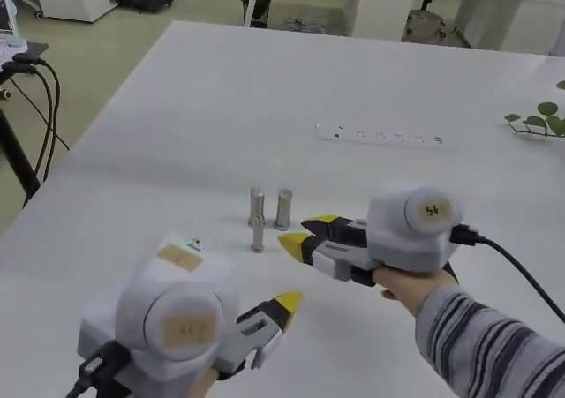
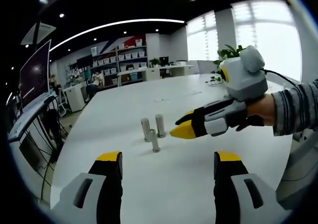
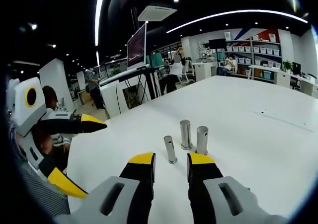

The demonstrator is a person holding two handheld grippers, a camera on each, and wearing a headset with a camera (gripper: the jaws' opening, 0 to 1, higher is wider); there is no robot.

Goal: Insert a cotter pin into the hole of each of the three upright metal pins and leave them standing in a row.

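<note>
the holes in the three upright metal pins [image 3: 186, 133] are too small to make out. smooth grey cylinders, they stand clustered on the matte white table [image 1: 221, 107] at 12 o'clock from my right tongs [image 3: 171, 159], jaws narrowly apart. my left tongs [image 2: 166, 160] gape wide, holding nothing.

The left gripper [image 2: 168, 160] has its jaws cut off by the bottom edge of the left gripper view. At the lower left of the head view its body runs off the bottom edge and hides one jaw. At centre frame there, the three metal pins [image 1: 265, 214] are too small to show their holes. The cable [image 1: 521, 270] of the right gripper [image 1: 296, 231] leaves at the right edge, and the striped sleeve [image 1: 494, 345] at the lower right corner. A plant [image 1: 540, 120] is cut by the right edge. The power strip's [image 1: 384, 136] sockets are blurred.
</note>
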